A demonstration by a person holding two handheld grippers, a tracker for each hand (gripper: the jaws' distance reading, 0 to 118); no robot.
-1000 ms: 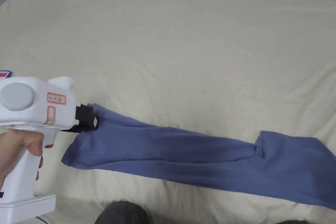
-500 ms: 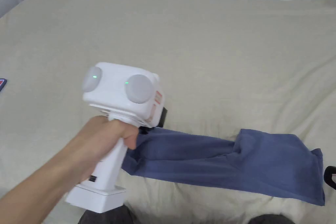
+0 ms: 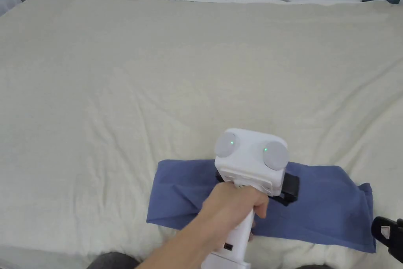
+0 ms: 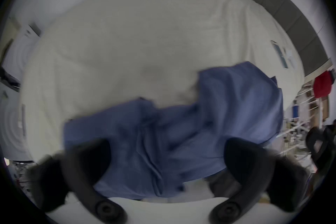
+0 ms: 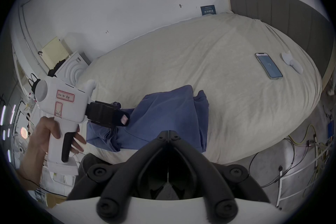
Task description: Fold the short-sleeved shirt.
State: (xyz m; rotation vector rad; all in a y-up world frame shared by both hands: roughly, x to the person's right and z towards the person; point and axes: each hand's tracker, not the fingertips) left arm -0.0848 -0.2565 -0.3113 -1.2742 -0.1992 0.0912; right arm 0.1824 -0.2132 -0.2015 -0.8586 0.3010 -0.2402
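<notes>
Beyond folded shirt (image 5: 169, 117), phone (image 5: 268, 68).

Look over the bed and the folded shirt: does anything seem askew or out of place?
The blue shirt lies folded near the bed's front edge, but unevenly: its left end is bunched and creased, with edges not lined up. A phone lies farther off on the bed.

shirt (image 3: 326, 210) middle: we see it covered by the left gripper (image 3: 290, 189) and hand (image 3: 232, 206)
right gripper (image 3: 387, 236): cut by the head view's edge
left gripper view: we find it blurred
</notes>
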